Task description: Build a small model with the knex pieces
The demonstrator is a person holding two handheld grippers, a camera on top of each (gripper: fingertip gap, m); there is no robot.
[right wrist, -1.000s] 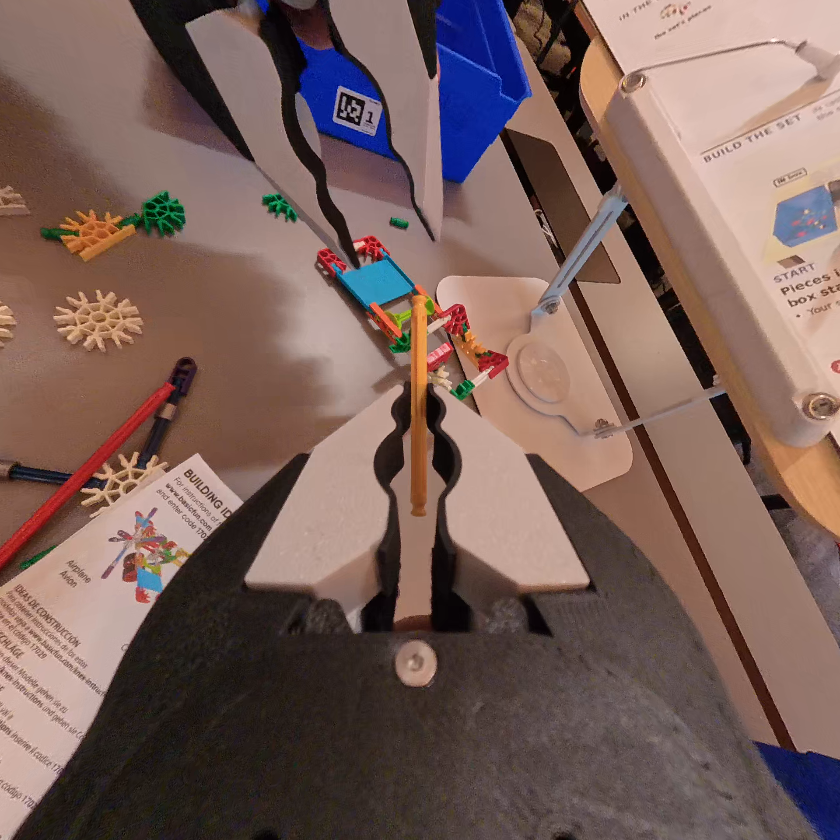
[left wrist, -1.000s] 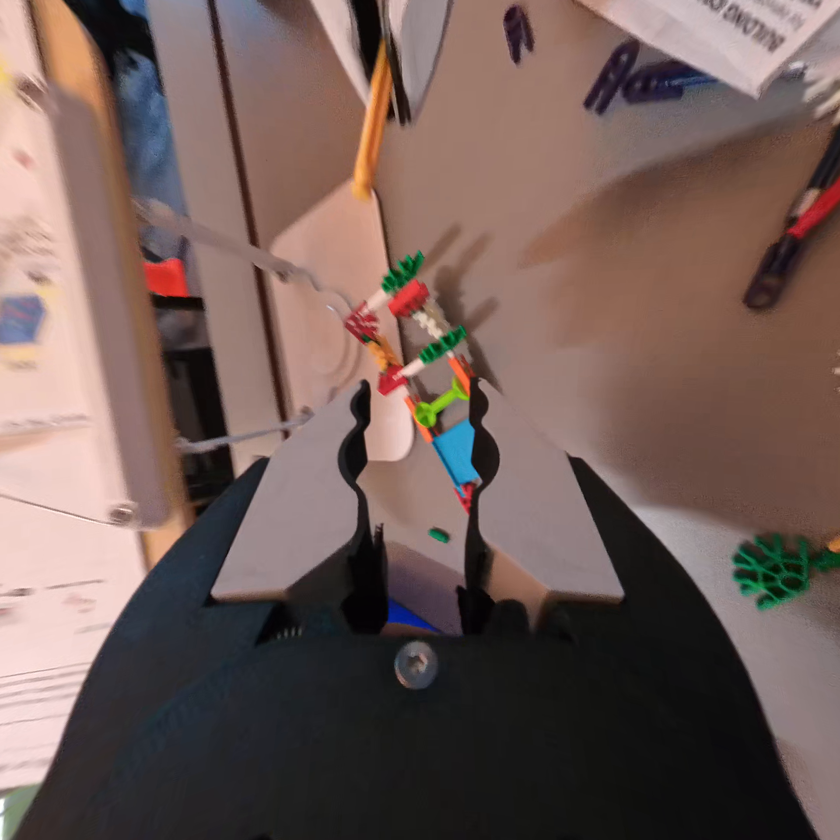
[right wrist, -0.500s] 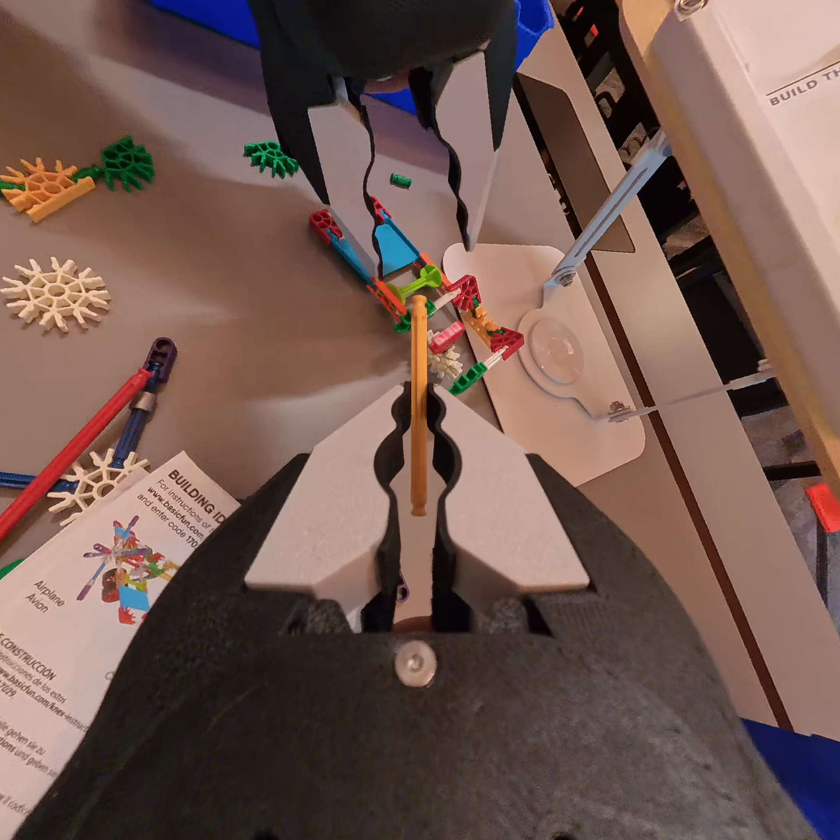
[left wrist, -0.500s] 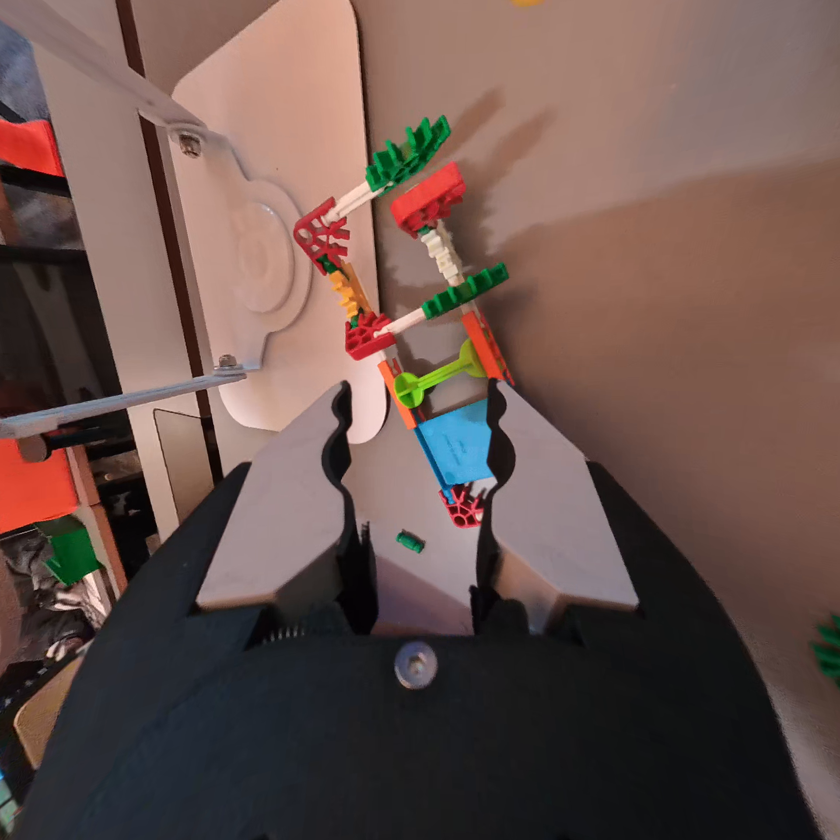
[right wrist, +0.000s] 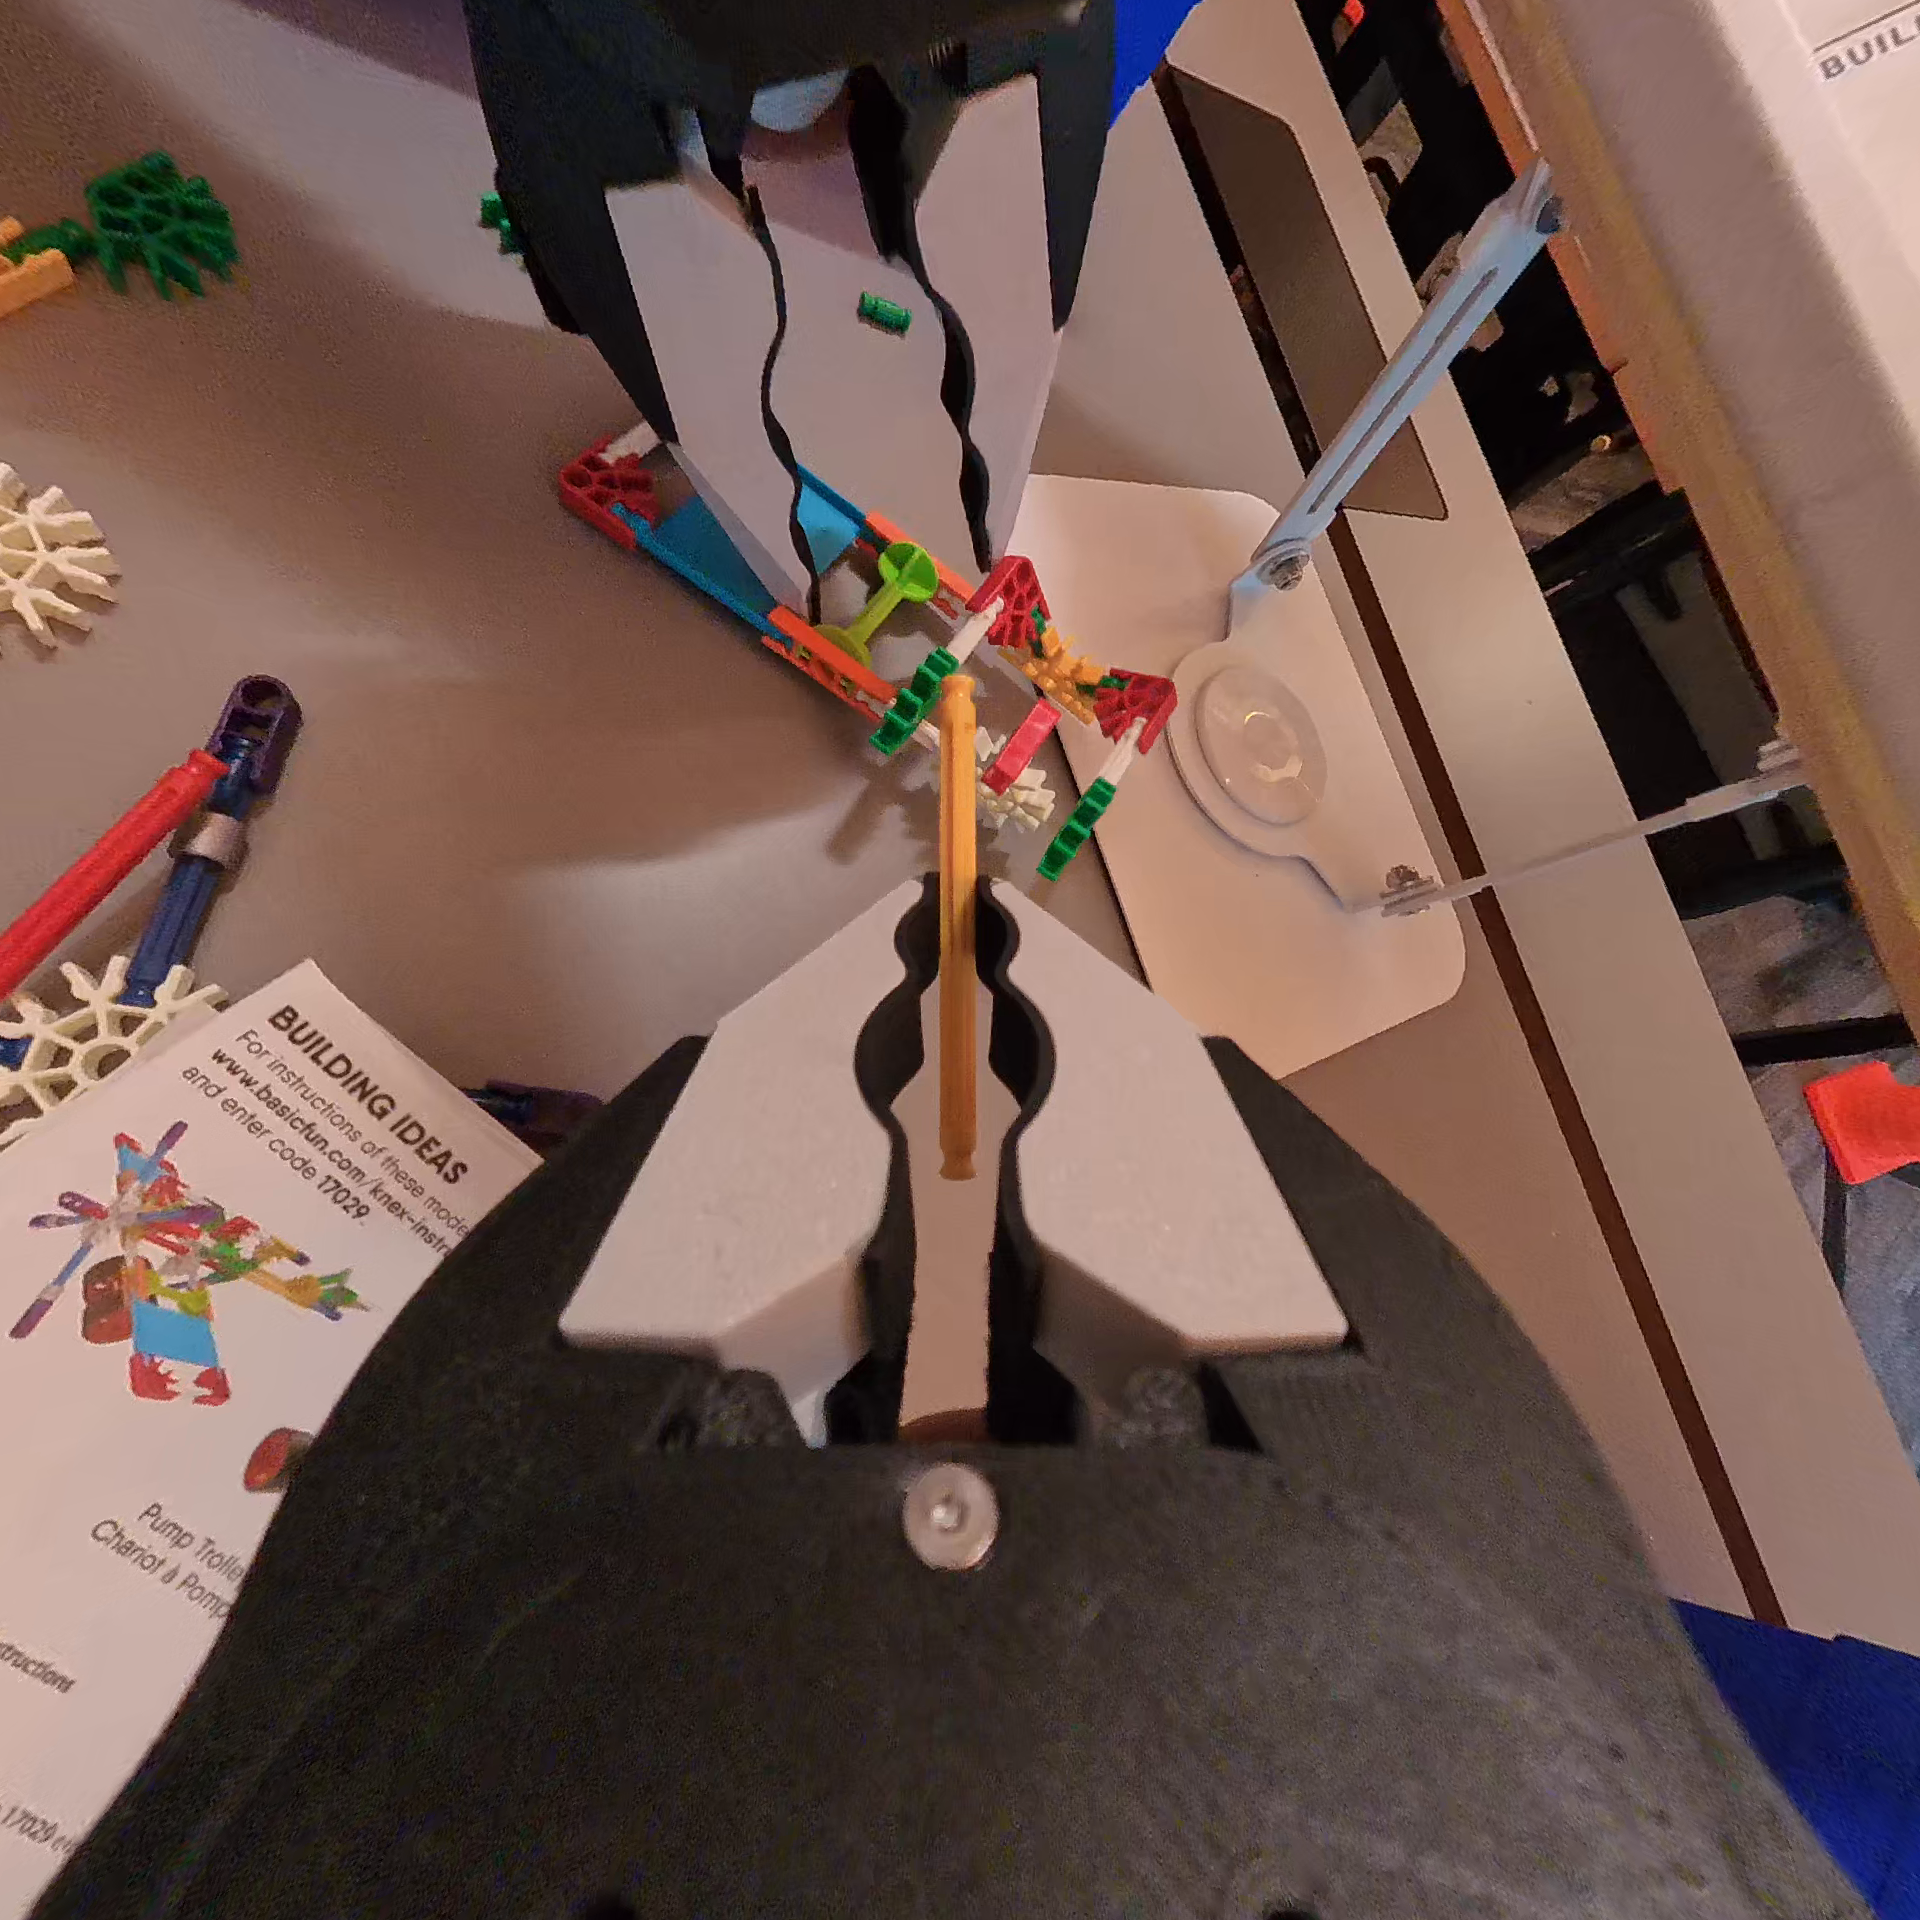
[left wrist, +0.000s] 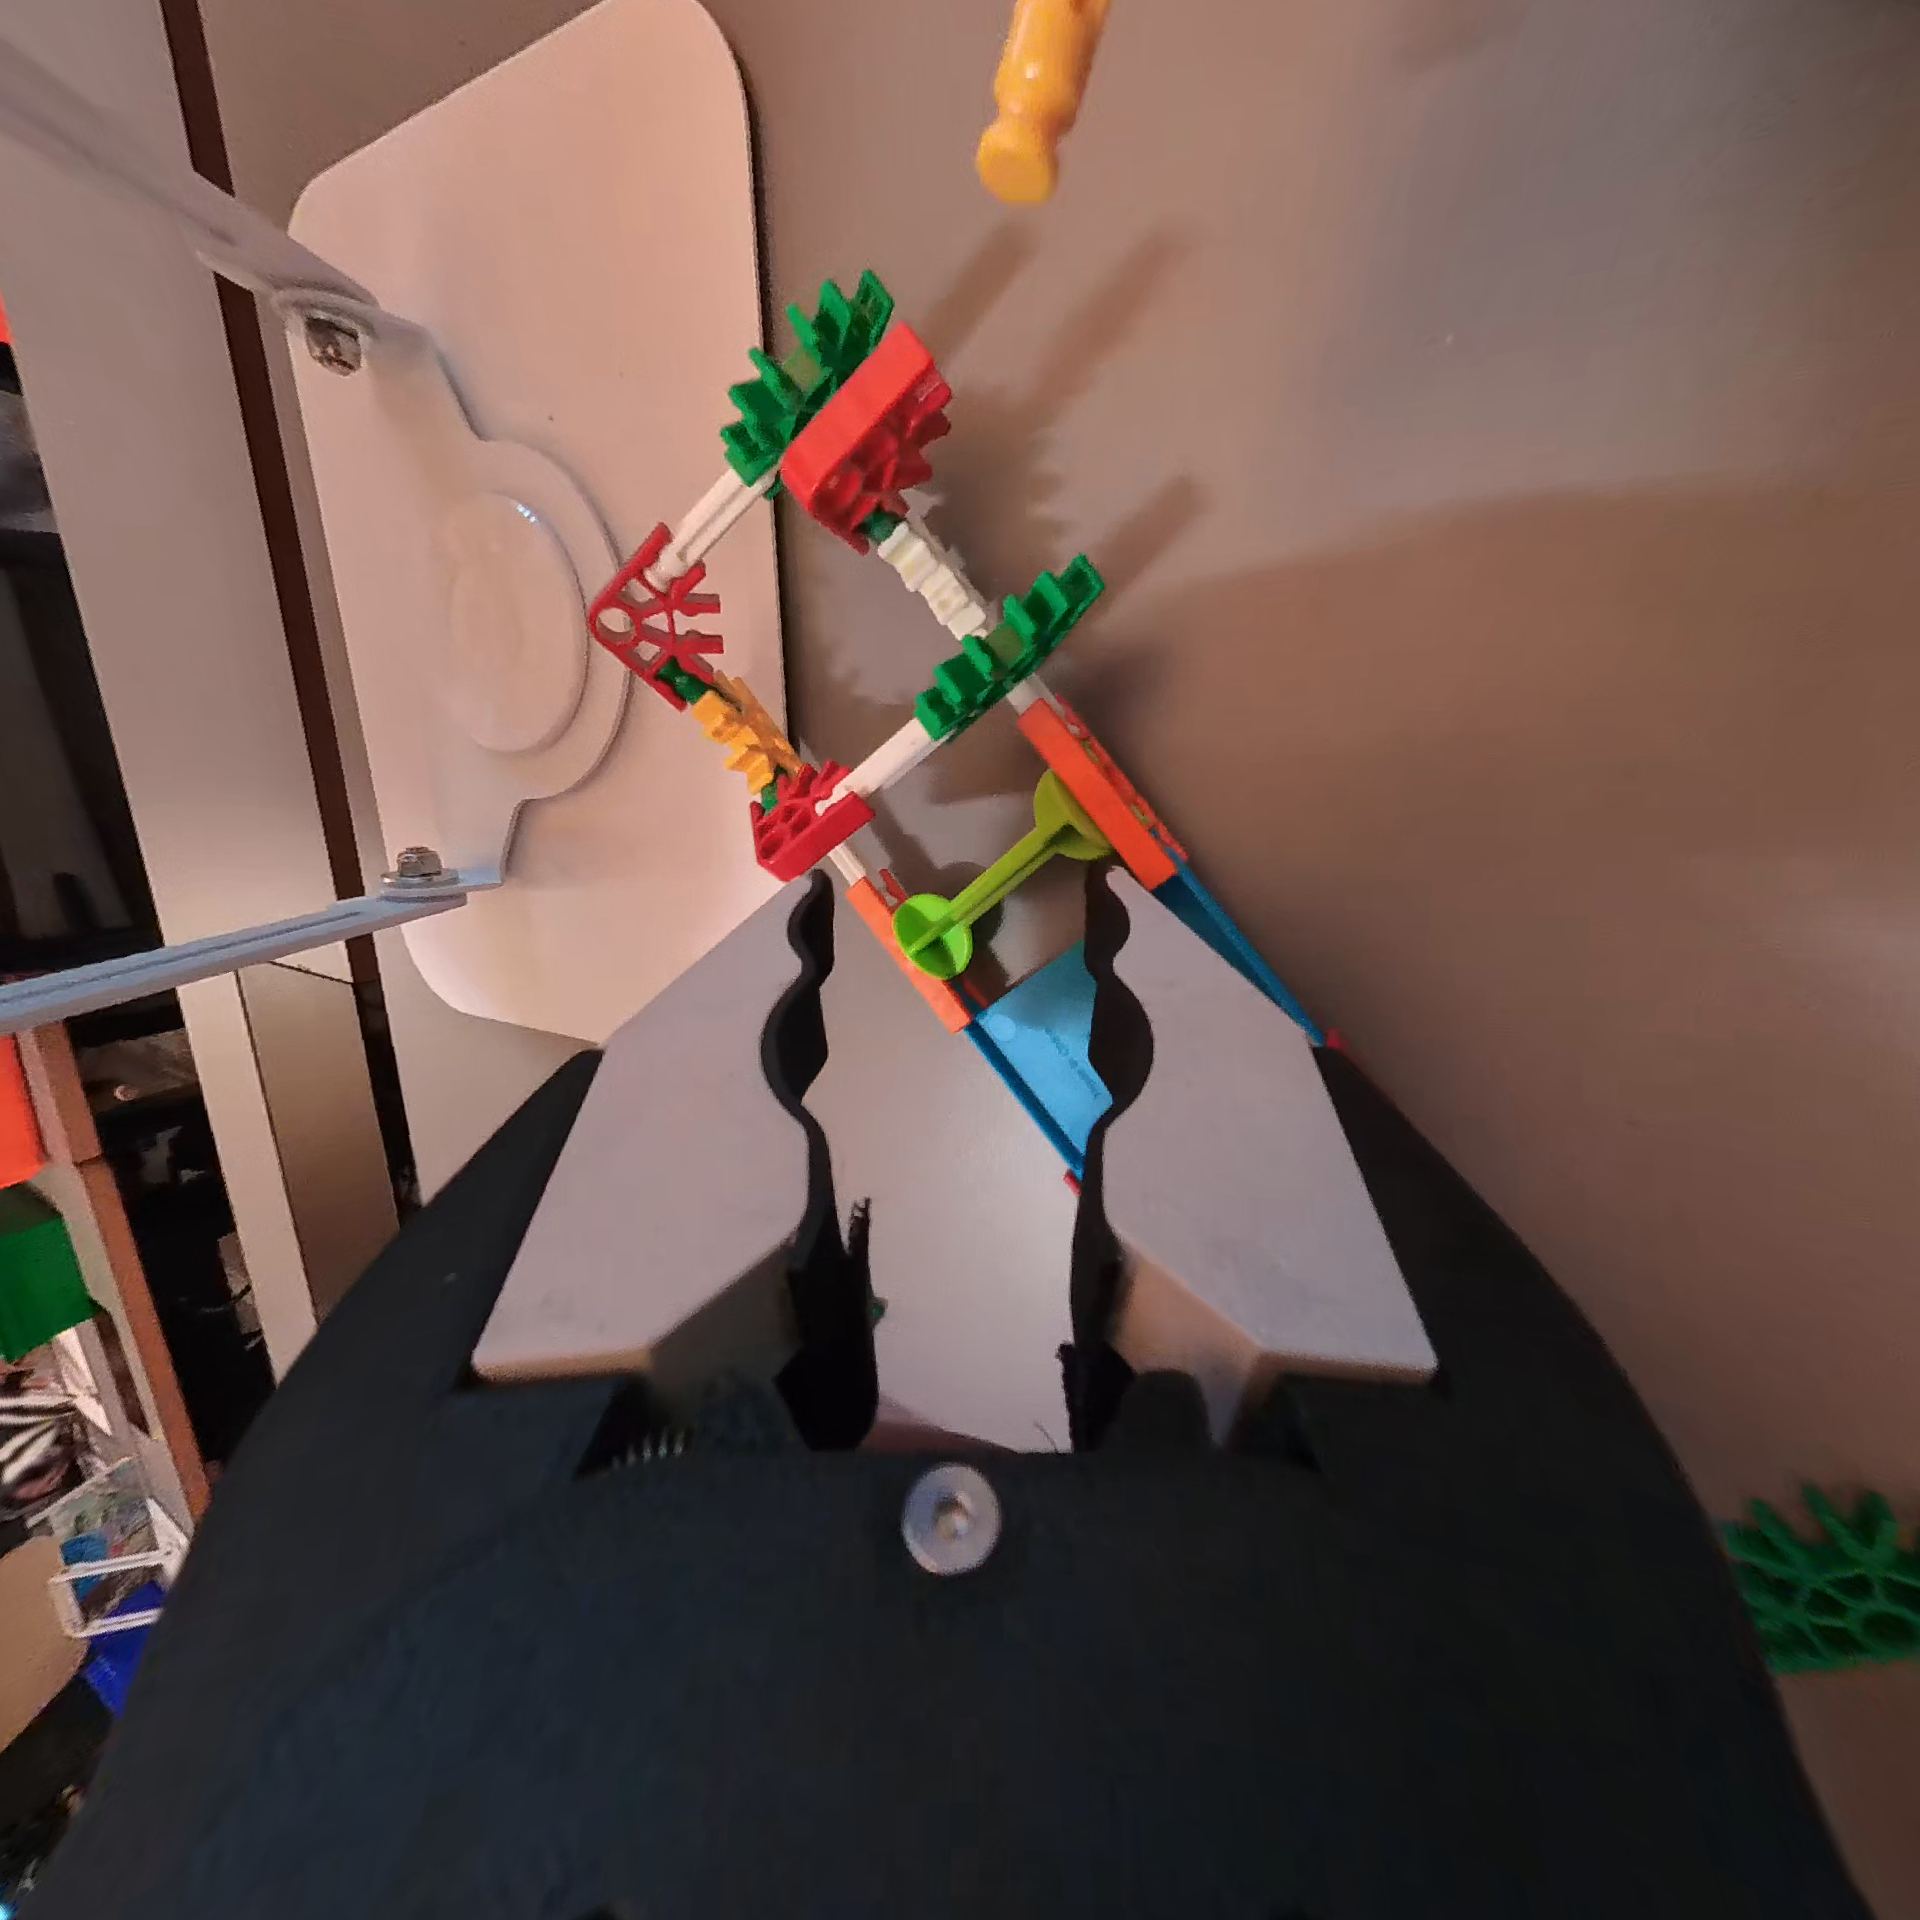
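Note:
A small model of colourful toy rods and connectors (left wrist: 935, 665) lies on the grey table, partly on a white base plate. It has a blue panel (left wrist: 1049, 1049) and a lime green rod (left wrist: 987, 883). My left gripper (left wrist: 961, 894) is open and low over the panel end, with one finger over the panel and the other beside the model. It also shows in the right wrist view (right wrist: 894, 566). My right gripper (right wrist: 956, 888) is shut on an orange rod (right wrist: 956, 935). The rod's tip is close to the model's (right wrist: 935, 665) green connector, and it also shows in the left wrist view (left wrist: 1023, 156).
A printed booklet (right wrist: 260, 1247), red and blue rods (right wrist: 135, 831), white snowflake connectors (right wrist: 42, 561) and a green connector (right wrist: 156, 223) lie to the left. A small green piece (right wrist: 883, 312) lies under the left gripper. A white stand base (right wrist: 1278, 935) with metal arms sits at the table edge on the right. My right fingertips sit around 12 cm from my left ones. My right tips are about 25 cm from the green connector (right wrist: 156, 223), my left tips only 15 cm. My left wrist view (left wrist: 1855, 1587) looks at it from another angle.
My left gripper has come in closer and lower over the model's blue panel end, still open. My right gripper has brought the orange rod nearer to the model.

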